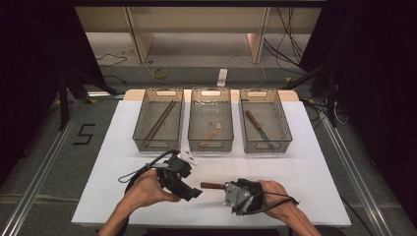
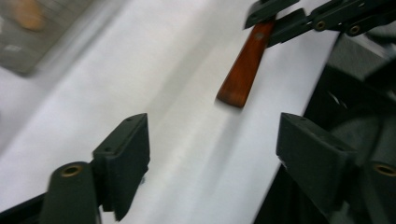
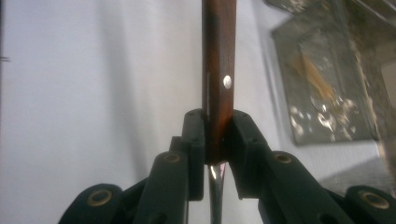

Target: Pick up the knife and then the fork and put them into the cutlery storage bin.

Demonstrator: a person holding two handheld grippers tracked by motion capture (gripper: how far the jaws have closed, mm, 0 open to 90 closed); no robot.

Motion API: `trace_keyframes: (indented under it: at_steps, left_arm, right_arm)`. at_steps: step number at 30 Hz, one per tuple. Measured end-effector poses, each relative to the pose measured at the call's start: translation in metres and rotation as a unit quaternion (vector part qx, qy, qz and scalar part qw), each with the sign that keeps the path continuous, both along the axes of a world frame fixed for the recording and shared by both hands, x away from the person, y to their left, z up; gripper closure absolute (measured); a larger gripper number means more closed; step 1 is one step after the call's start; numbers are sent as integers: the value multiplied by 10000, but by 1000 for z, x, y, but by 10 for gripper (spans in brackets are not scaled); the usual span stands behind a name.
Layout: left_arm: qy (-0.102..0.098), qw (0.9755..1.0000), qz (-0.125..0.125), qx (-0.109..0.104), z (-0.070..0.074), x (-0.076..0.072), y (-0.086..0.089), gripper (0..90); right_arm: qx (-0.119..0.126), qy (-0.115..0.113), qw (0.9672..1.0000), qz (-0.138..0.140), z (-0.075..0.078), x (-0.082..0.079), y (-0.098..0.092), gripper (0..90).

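**Knife in my R grip only – slip or wrong-bin risk**

My right gripper (image 1: 227, 187) is clamped on the wooden-handled knife (image 1: 212, 186), pads biting the handle near its blade end, just past the rivet (image 3: 227, 81). The handle sticks out toward my left gripper (image 1: 189, 169); the blade runs back under the gripper body, so I can't see the tip. The knife is low over the white table (image 1: 314, 162), front centre, well short of the three mesh baskets. My left gripper has its jaws spread wide w/ nothing between them, and in its own view the handle end (image 2: 243, 74) floats ahead of the pads, not touching.

What could go wrong, as I judge it:
- Grip sits on a smooth, tapering handle w/ most of the wood cantilevered out. A quick swing could make it pivot or slide out & drop on the table.
- Hidden blade tip: if I tilt down it could catch the table cover.
- My left gripper is near the handle end; a careless move could knock the knife askew.
- The right basket (image 1: 282, 123) already holds a similar knife (image 1: 259, 129), the left basket (image 1: 142, 123) chopsticks (image 1: 160, 120), and the middle basket (image 1: 211, 142) sth pale I can't ID. Rushing could land it in the wrong one or clip a rim.
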State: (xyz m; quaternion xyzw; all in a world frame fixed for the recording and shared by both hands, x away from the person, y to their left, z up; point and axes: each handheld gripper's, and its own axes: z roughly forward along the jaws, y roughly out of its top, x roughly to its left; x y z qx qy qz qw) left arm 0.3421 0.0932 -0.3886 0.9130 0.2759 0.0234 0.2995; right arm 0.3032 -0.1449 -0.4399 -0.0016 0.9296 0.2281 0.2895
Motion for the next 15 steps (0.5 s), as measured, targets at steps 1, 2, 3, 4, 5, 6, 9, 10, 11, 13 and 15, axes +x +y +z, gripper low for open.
trace_keyframes:
  at_steps: [1, 2, 3, 4, 5, 6, 9, 10, 11, 13, 15]
  left_arm:
    - [-52, 9998, 135, -143, 1, -1, 4, 241]
    - [-120, 9995, 200, -217, 2, -1, 8, 240]
    - [-161, 9991, 268, -287, 2, -3, 12, 235]
    - [-164, 9988, 323, -340, 1, -3, 15, 227]
    - [-171, 9984, 386, -385, 0, -3, 17, 220]
    - [-191, 9978, 465, -426, -1, -3, 19, 213]
    - [-282, 9965, 622, -487, -6, -3, 24, 199]
    - [-308, 9962, 638, -501, -7, -3, 26, 193]
    - [-329, 9958, 675, -531, -9, -3, 27, 191]
    - [-366, 9951, 727, -554, -13, -3, 30, 190]
    - [-421, 9942, 794, -597, -15, -4, 33, 183]
  right_arm:
    - [87, 101, 9998, -115, 3, 3, -5, 778]
    - [191, 129, 9994, -239, 5, 8, -10, 778]
    - [264, 190, 9987, -382, 9, 13, -15, 777]
    - [335, 267, 9978, -516, 12, 18, -20, 777]
    - [436, 334, 9962, -669, 14, 22, -25, 777]
    - [581, 395, 9942, -815, 16, 27, -29, 777]
    - [864, 581, 9877, -1165, 24, 40, -41, 777]
    - [954, 623, 9858, -1235, 26, 45, -45, 777]
    - [1062, 672, 9828, -1354, 28, 48, -48, 777]
    - [1215, 781, 9781, -1496, 33, 55, -54, 777]
    - [1351, 861, 9733, -1646, 37, 62, -59, 777]
